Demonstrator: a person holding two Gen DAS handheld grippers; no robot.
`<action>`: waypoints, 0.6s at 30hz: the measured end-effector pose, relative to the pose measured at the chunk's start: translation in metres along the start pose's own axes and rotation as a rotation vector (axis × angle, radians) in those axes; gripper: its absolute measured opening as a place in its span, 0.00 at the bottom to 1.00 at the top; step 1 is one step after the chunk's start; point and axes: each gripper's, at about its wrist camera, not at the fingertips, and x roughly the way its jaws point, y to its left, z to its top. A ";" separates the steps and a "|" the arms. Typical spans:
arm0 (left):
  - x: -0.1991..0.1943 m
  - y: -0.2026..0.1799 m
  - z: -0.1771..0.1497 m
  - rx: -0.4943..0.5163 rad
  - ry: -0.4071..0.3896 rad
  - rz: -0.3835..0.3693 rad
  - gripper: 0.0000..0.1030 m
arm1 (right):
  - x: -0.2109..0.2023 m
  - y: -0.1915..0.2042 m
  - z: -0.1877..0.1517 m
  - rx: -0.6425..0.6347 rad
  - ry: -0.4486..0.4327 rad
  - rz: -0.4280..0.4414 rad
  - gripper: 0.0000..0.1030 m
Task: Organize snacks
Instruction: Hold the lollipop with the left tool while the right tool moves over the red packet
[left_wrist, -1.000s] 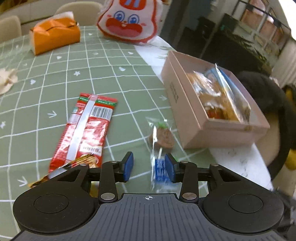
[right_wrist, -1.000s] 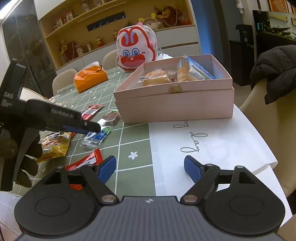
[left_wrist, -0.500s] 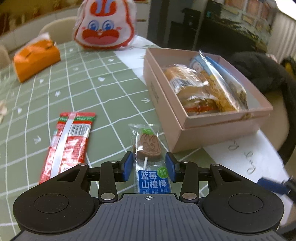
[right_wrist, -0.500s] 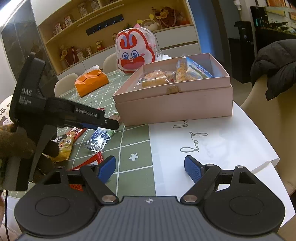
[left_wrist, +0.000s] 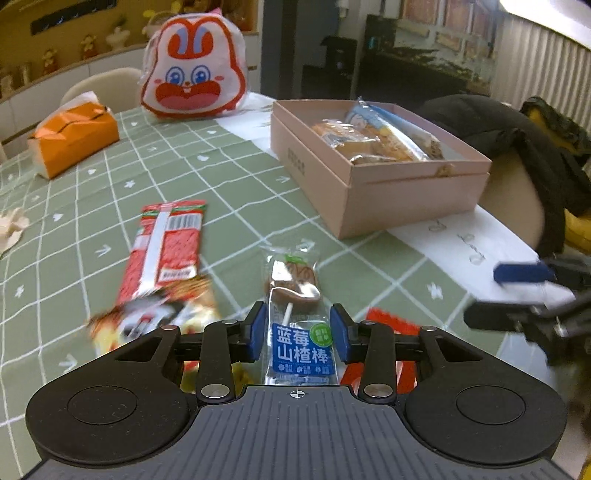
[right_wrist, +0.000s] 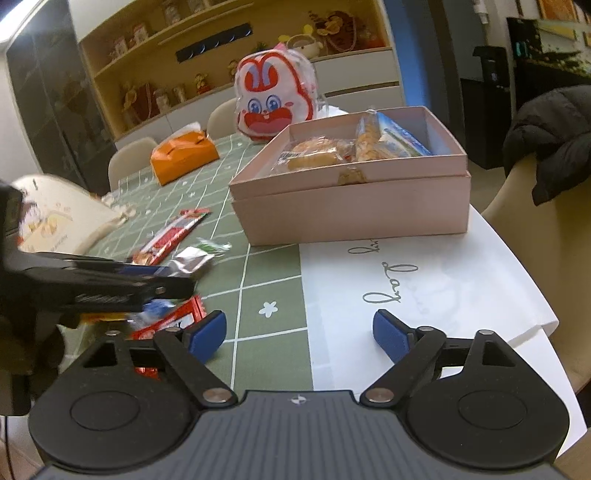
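My left gripper (left_wrist: 298, 328) is shut on a clear-and-blue hawthorn lollipop packet (left_wrist: 300, 325) and holds it above the table. A red snack packet (left_wrist: 164, 245) lies on the green cloth to its left. The open pink box (left_wrist: 384, 192) with several snacks inside stands ahead to the right; it also shows in the right wrist view (right_wrist: 351, 206). My right gripper (right_wrist: 299, 334) is open and empty over the edge of a white paper sheet (right_wrist: 424, 280). The left gripper (right_wrist: 122, 284) shows at the left of the right wrist view, with the packet in it.
A rabbit-face bag (left_wrist: 194, 70) and an orange tissue pack (left_wrist: 74, 138) stand at the far side. More red and yellow packets (right_wrist: 173, 317) lie near the front. A dark coat hangs on a chair (right_wrist: 546, 140) to the right.
My left gripper has closed on the lollipop packet and lifted it, swinging toward the pink box. The right gripper has stayed open and nearly still.
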 end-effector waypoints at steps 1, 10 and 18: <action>-0.003 0.002 -0.003 0.004 -0.008 -0.005 0.41 | 0.001 0.002 0.000 -0.015 0.007 -0.005 0.90; -0.012 -0.001 -0.016 0.058 -0.042 -0.020 0.41 | 0.016 0.032 -0.001 -0.214 0.100 -0.091 1.00; -0.018 0.001 -0.023 0.034 -0.060 -0.039 0.41 | 0.018 0.033 0.003 -0.248 0.127 -0.087 1.00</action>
